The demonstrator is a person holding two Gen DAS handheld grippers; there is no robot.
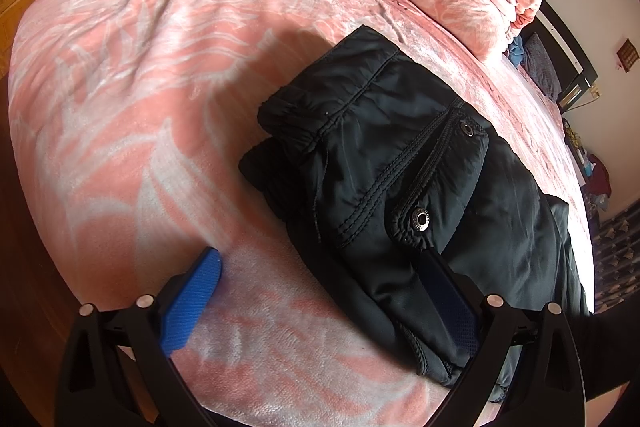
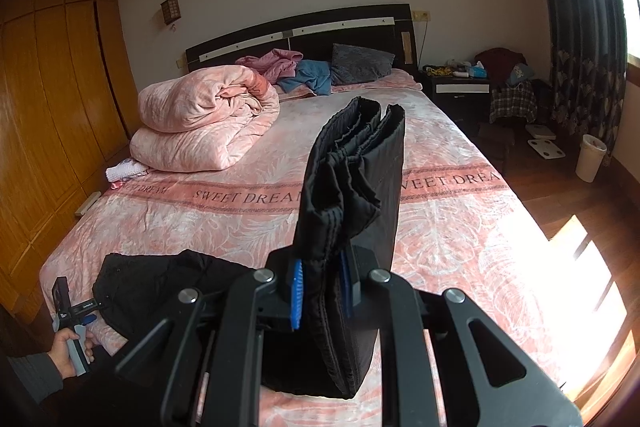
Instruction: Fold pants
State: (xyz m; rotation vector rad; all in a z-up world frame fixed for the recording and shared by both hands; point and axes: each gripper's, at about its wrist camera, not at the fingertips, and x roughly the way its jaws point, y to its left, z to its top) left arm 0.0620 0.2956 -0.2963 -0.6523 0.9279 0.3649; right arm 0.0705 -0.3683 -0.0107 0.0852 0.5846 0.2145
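My right gripper (image 2: 320,289) is clamped on the folded black pants (image 2: 352,187) held above the bed (image 2: 460,227), while my left gripper (image 1: 320,291) stands apart over another black garment (image 1: 400,167).

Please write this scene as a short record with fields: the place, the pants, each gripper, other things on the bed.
place: bed with a pink blanket
pants: black pants, partly folded, one end lifted
right gripper: shut on the lifted end of the pants
left gripper: open, one finger on the blanket, the other at the pants
other things: rolled pink quilt, grey pillow
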